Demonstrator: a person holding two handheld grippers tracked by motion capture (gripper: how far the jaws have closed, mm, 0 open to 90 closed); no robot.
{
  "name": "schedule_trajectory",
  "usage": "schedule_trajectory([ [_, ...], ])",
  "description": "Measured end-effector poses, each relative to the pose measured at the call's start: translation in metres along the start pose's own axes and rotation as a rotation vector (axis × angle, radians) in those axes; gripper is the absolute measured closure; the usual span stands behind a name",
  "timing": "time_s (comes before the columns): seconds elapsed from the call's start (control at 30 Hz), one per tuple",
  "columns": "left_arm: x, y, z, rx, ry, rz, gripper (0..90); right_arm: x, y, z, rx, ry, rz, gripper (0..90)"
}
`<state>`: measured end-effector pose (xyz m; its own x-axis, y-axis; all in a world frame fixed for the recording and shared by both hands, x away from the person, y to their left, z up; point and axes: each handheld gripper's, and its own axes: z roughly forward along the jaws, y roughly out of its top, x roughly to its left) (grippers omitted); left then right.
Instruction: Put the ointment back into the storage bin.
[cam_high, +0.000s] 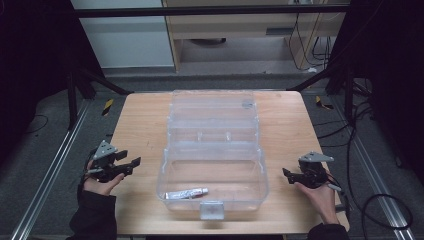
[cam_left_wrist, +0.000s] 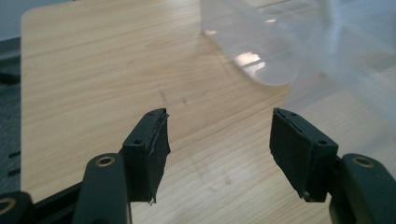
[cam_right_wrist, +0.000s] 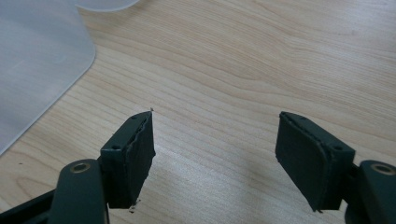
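Observation:
A clear plastic box (cam_high: 212, 172) lies open in the middle of the wooden table (cam_high: 142, 125), its lid folded back toward the far edge. A small white tube (cam_high: 187, 193) rests inside near the front wall. Left of the box, a hand holds my left gripper (cam_high: 131, 163) just above the table with the jaws apart and nothing between them. In the left gripper view the gripper (cam_left_wrist: 219, 140) points at bare wood, with the box's rounded corner (cam_left_wrist: 275, 70) ahead on the right. To the right of the box my right gripper (cam_high: 286, 174) is open and empty. The right gripper view shows this gripper (cam_right_wrist: 215, 140) over wood.
The box's latch tab (cam_high: 212, 210) sticks out toward the table's front edge. Bare wood lies on both sides of the box. A corner of the box (cam_right_wrist: 37, 56) sits at the upper left of the right gripper view. Metal rails and cables run along the floor beside the table.

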<state>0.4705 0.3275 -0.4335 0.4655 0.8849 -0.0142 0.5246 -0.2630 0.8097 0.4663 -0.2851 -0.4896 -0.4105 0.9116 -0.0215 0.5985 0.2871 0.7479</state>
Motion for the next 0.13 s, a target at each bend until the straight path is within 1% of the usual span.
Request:
schedule_trajectory([
  [0.13,0.0092,-0.0123,0.0035,0.012,0.054,-0.043,35.2,-0.0003,-0.0001,-0.0015,-0.006,0.0,-0.001,26.9],
])
